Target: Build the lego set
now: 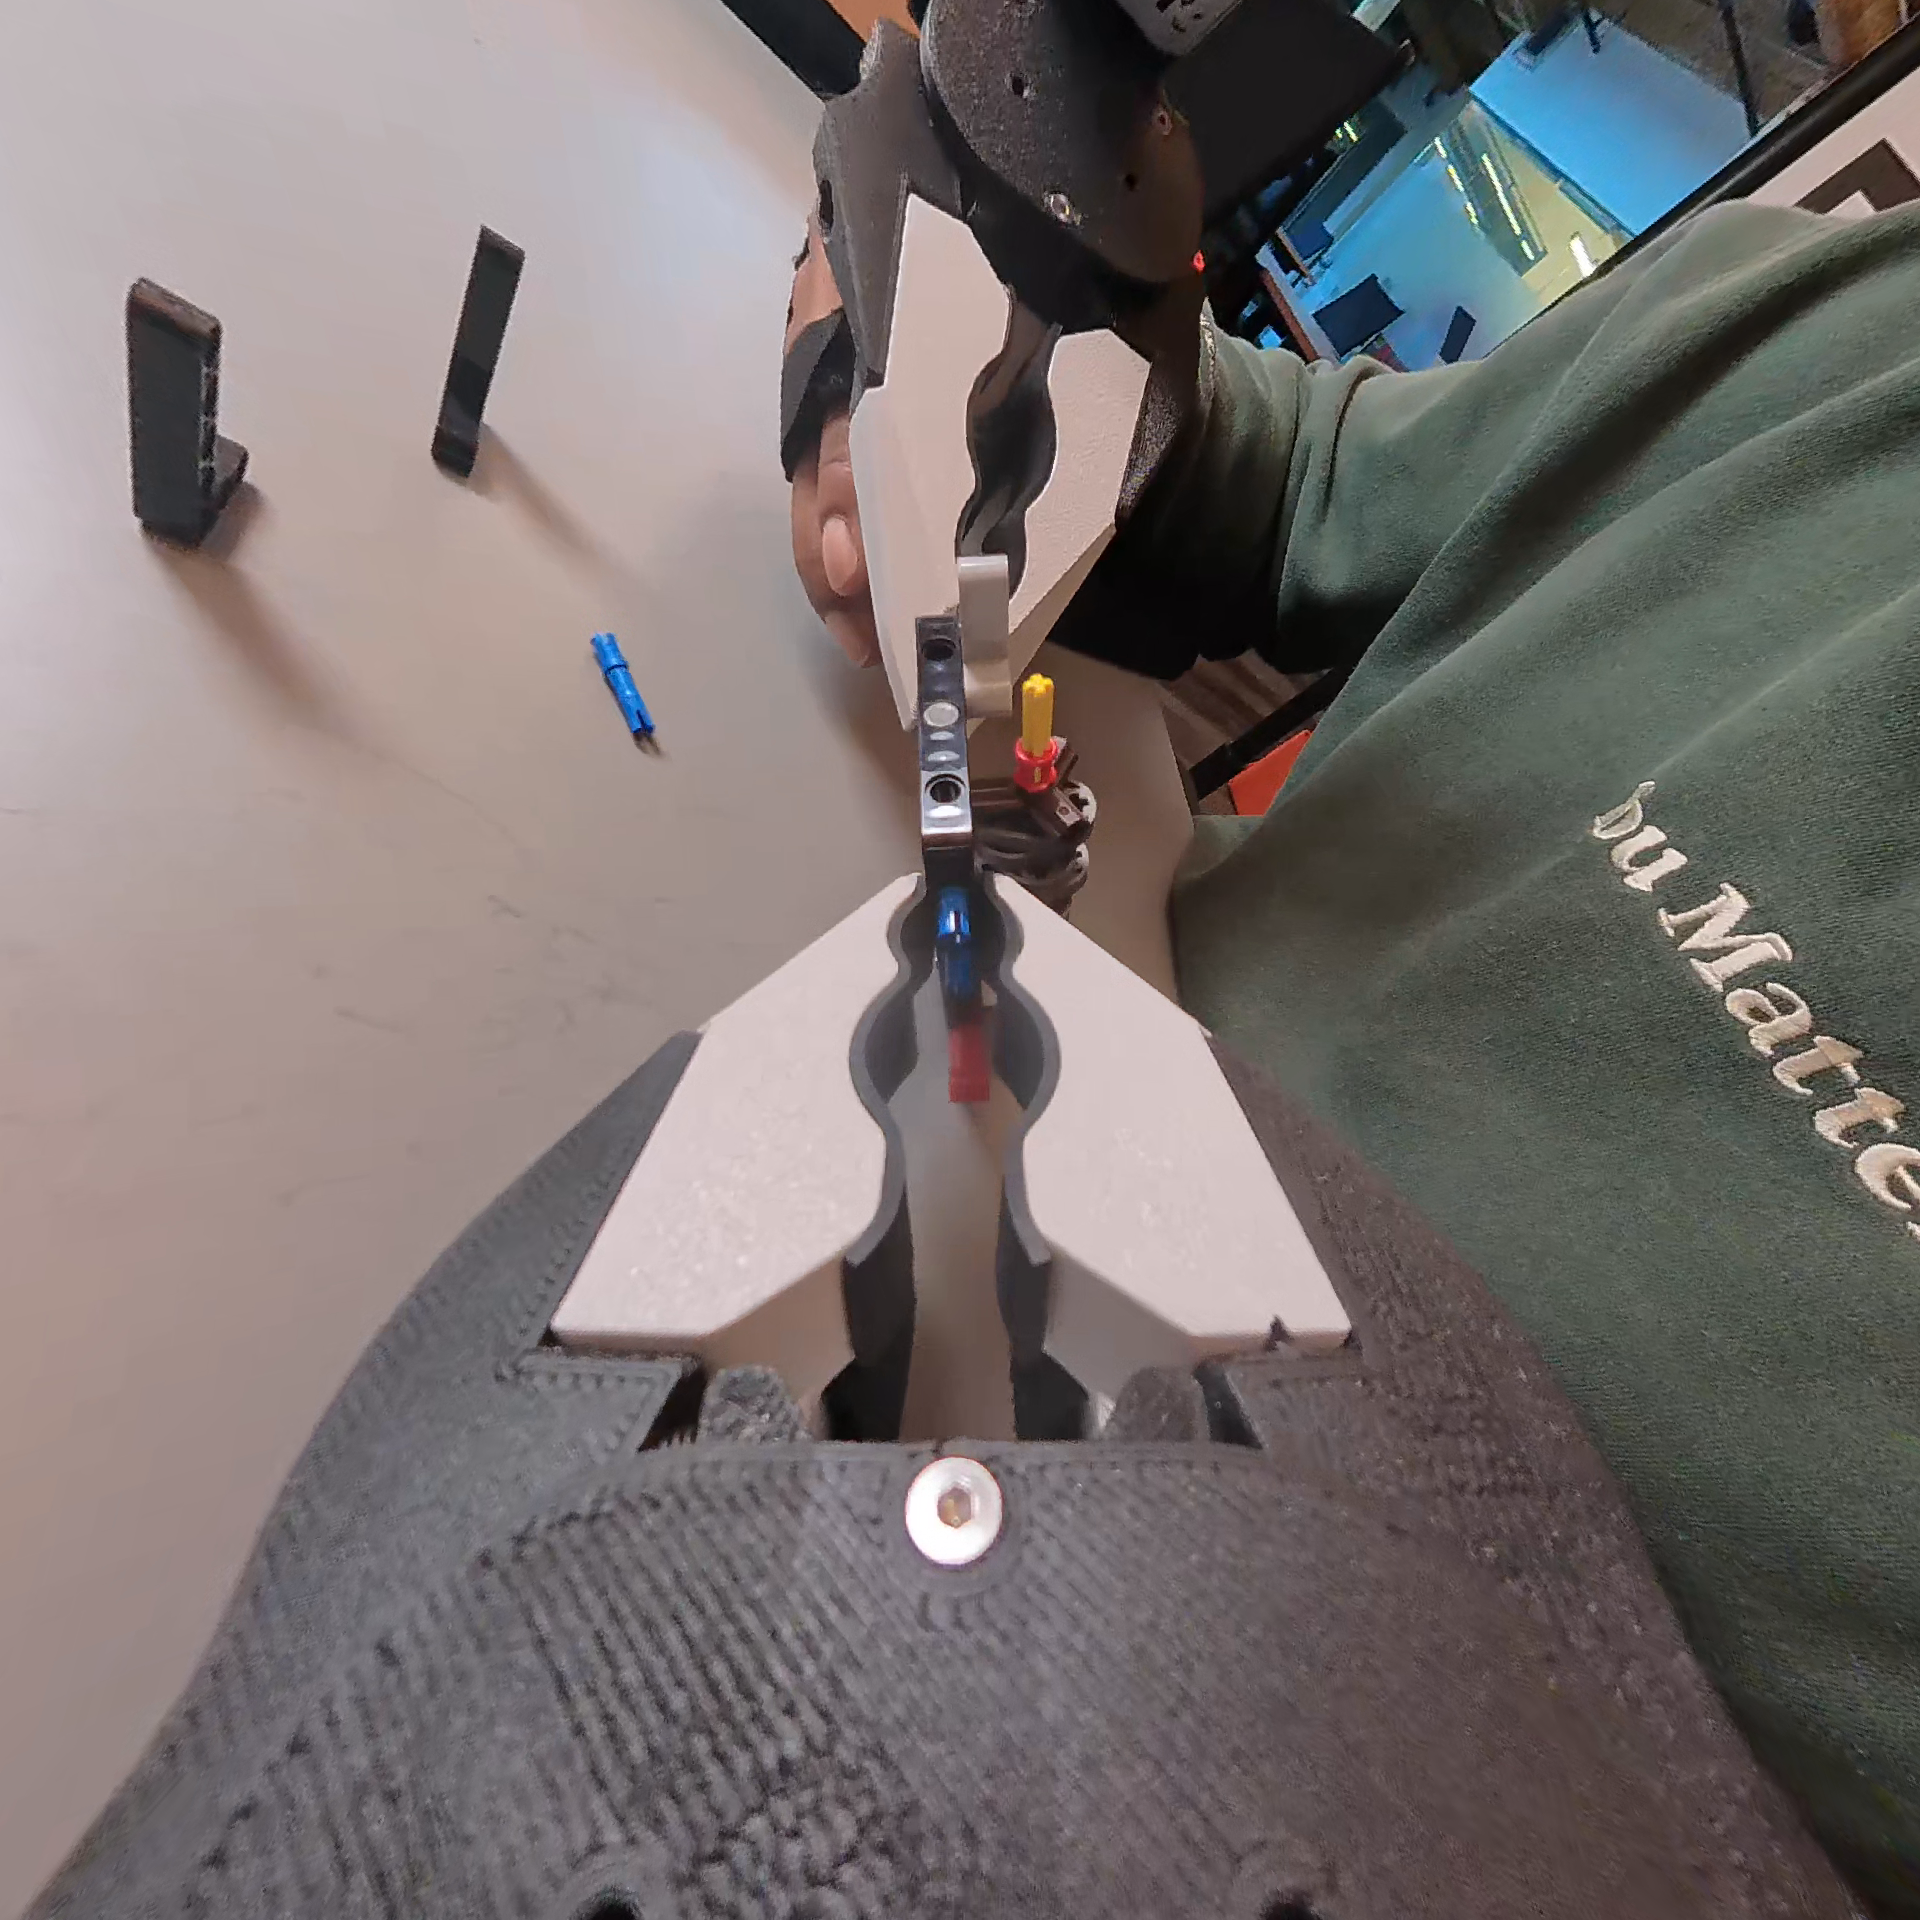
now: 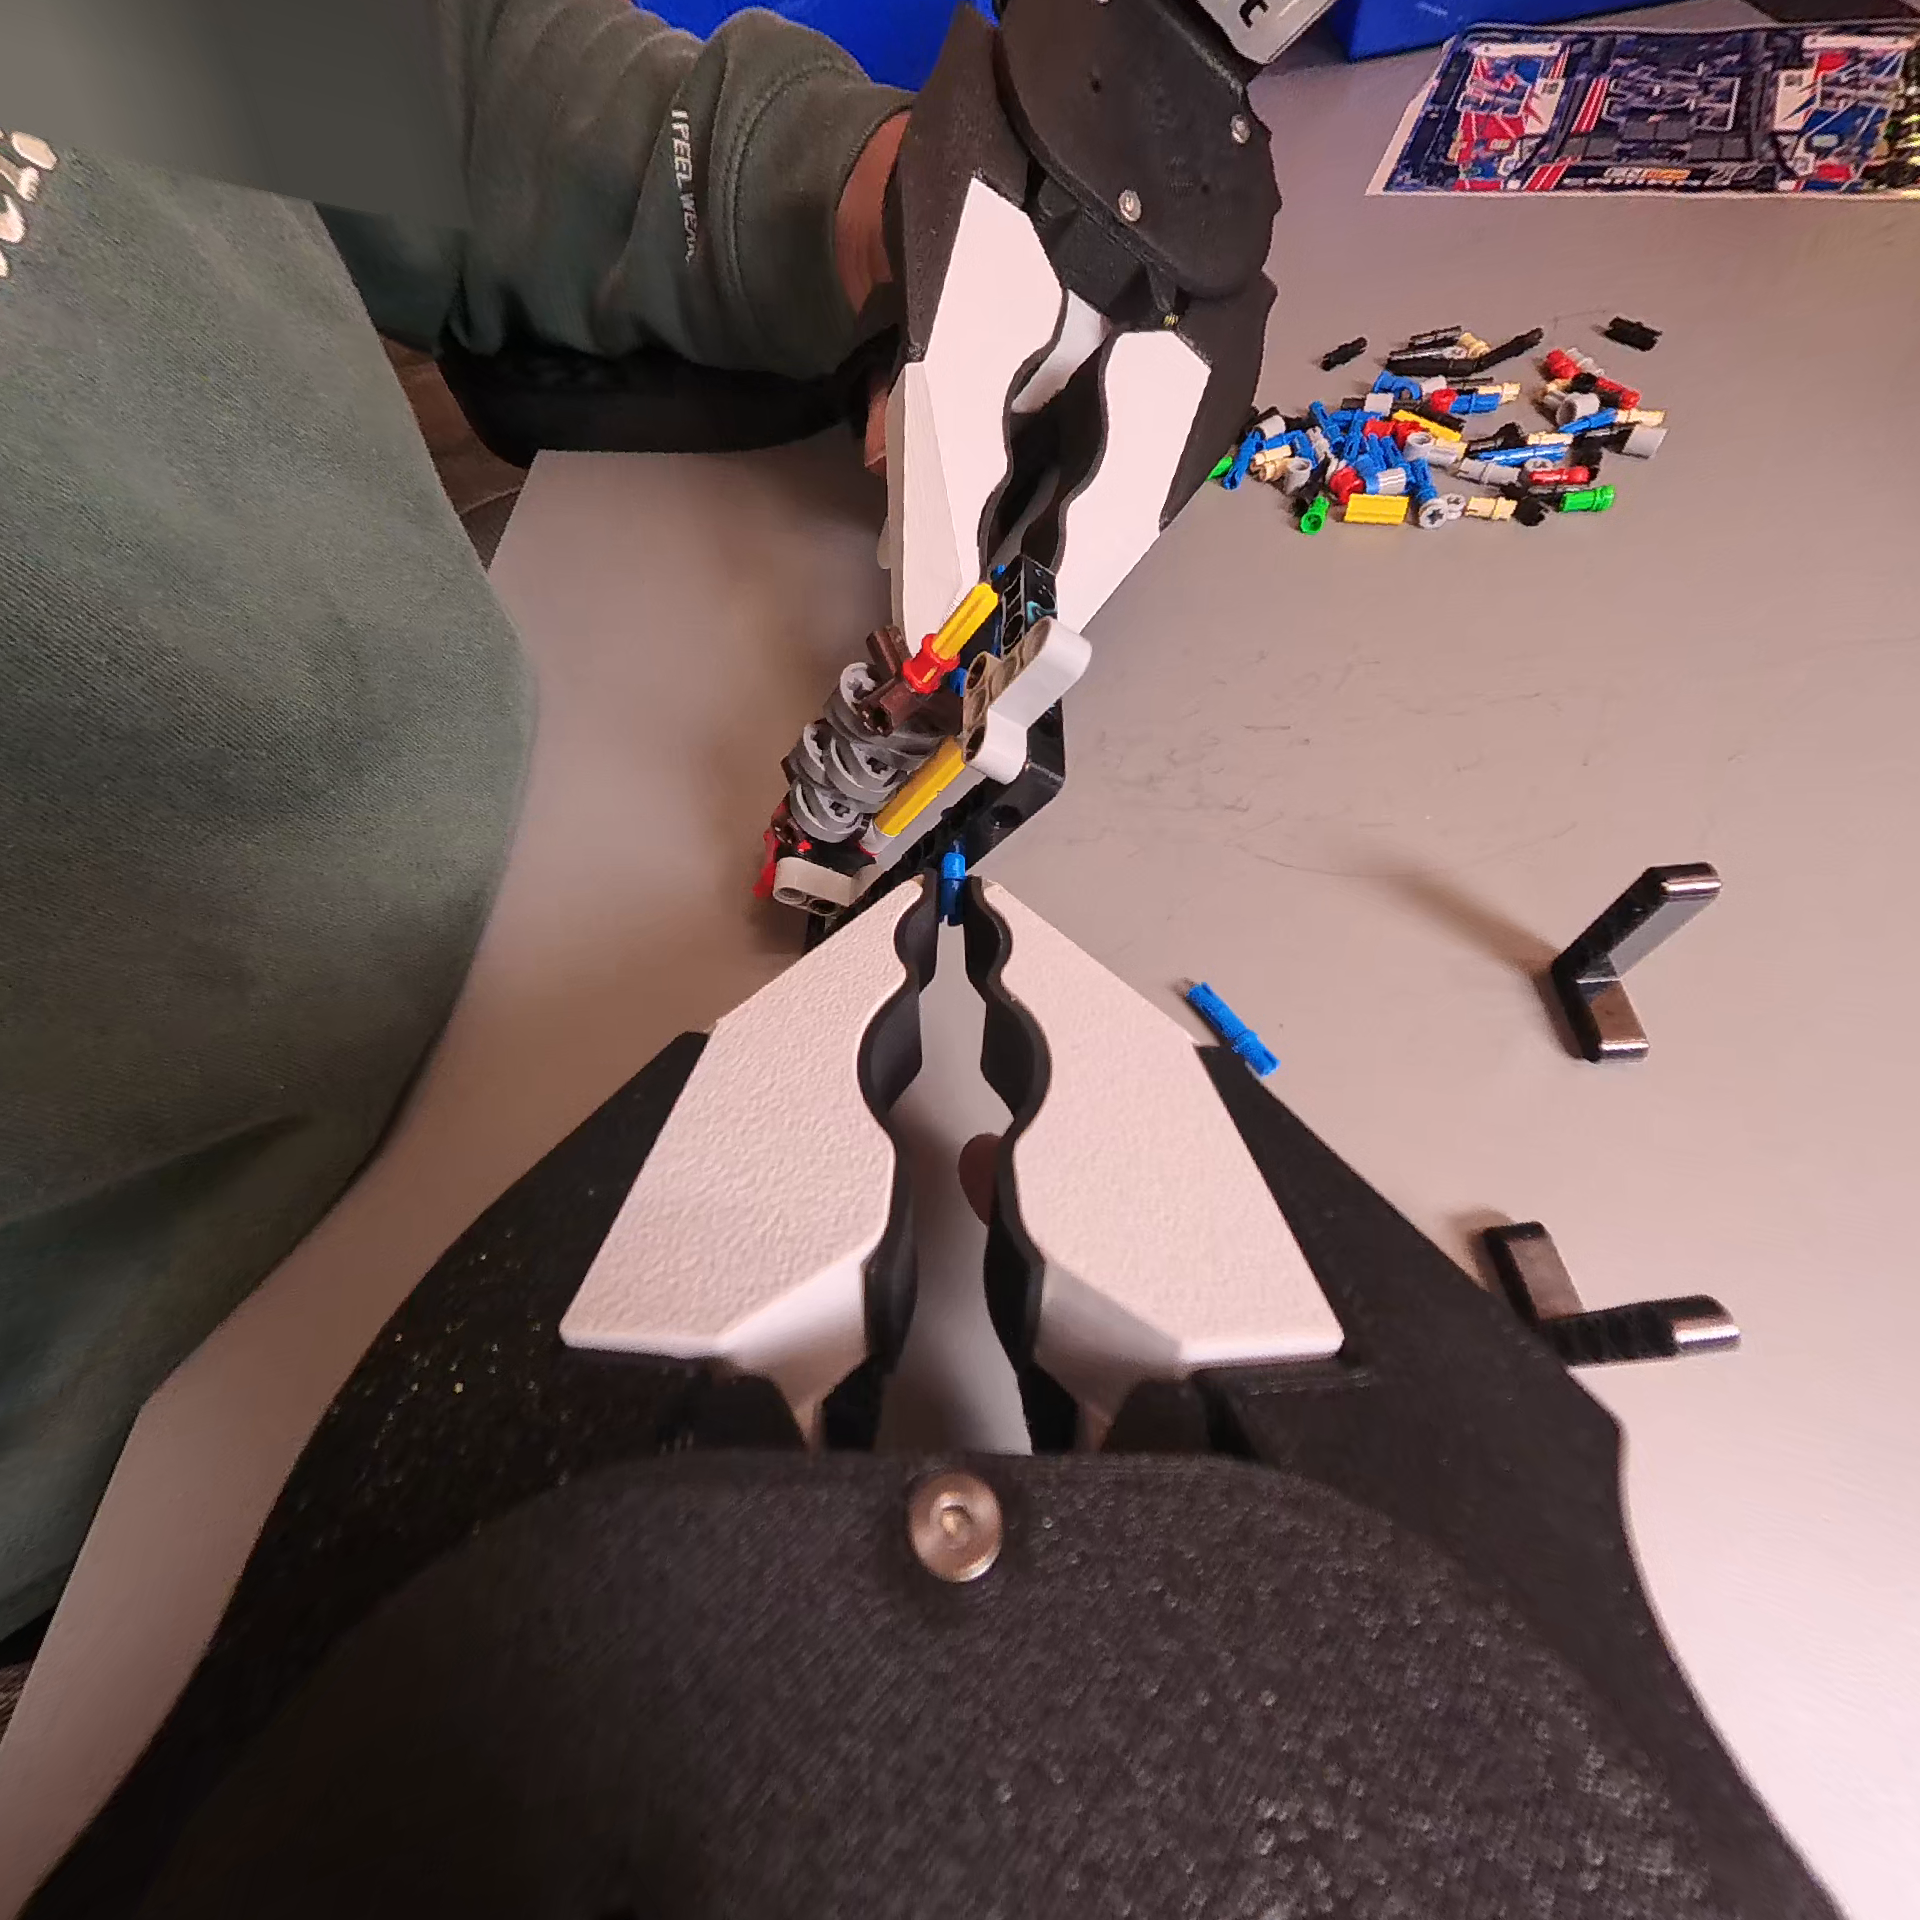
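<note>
My left gripper is shut on one end of a partly built lego assembly, a black beam with grey gears, a yellow axle and a red bush. A blue pin and a red part of it sit inside the jaws. In the right wrist view the assembly hangs tilted from the left gripper just above the table. My right gripper is shut on a small blue pin, whose tip touches the black frame's lower end. In the left wrist view the right gripper meets the beam's far end.
A loose blue pin lies on the grey table right of my right gripper. Two black L-shaped parts lie farther right. A pile of small parts and a printed sheet lie beyond. A person's green sweatshirt fills the left. Across from one pair of fingers to the other is roughly 4 centimetres.
</note>
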`<move>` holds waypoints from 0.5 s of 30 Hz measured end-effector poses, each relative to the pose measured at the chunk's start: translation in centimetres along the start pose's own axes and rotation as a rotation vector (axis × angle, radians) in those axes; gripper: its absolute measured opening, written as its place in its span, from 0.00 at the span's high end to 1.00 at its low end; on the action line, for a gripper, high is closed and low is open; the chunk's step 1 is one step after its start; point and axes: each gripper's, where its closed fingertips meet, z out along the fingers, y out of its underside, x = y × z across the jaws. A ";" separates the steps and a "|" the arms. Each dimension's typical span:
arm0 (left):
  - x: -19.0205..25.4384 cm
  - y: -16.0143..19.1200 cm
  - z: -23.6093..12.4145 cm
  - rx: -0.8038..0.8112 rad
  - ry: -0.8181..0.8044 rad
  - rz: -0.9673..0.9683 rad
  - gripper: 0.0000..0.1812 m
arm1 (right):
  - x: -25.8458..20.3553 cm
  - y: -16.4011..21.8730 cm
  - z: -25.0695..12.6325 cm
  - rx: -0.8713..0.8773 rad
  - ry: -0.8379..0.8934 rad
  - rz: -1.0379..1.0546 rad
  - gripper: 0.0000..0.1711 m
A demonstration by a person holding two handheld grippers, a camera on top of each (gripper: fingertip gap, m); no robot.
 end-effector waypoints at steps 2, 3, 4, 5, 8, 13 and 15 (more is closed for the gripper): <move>0.0 0.0 0.1 0.001 -0.002 -0.002 0.96 | 0.0 0.1 -0.1 -0.002 -0.002 0.003 0.98; 0.0 0.0 0.1 0.002 -0.002 -0.005 0.96 | 0.0 0.1 -0.1 -0.001 -0.005 0.009 0.98; 0.0 0.0 0.1 0.002 0.000 -0.007 0.96 | 0.0 0.1 -0.1 -0.001 -0.008 0.014 0.98; -0.1 -0.1 0.1 0.002 0.000 -0.008 0.96 | 0.0 0.1 -0.1 -0.002 -0.009 0.017 0.98; -0.1 0.0 0.1 0.003 -0.002 -0.006 0.96 | 0.0 0.2 -0.2 -0.002 -0.019 0.037 0.98; 0.0 0.0 0.1 0.006 0.002 -0.009 0.96 | -0.1 0.3 -0.3 -0.004 -0.037 0.069 0.98; 0.0 0.0 0.2 0.007 0.004 -0.011 0.96 | -0.2 0.3 -0.3 -0.003 -0.042 0.074 0.98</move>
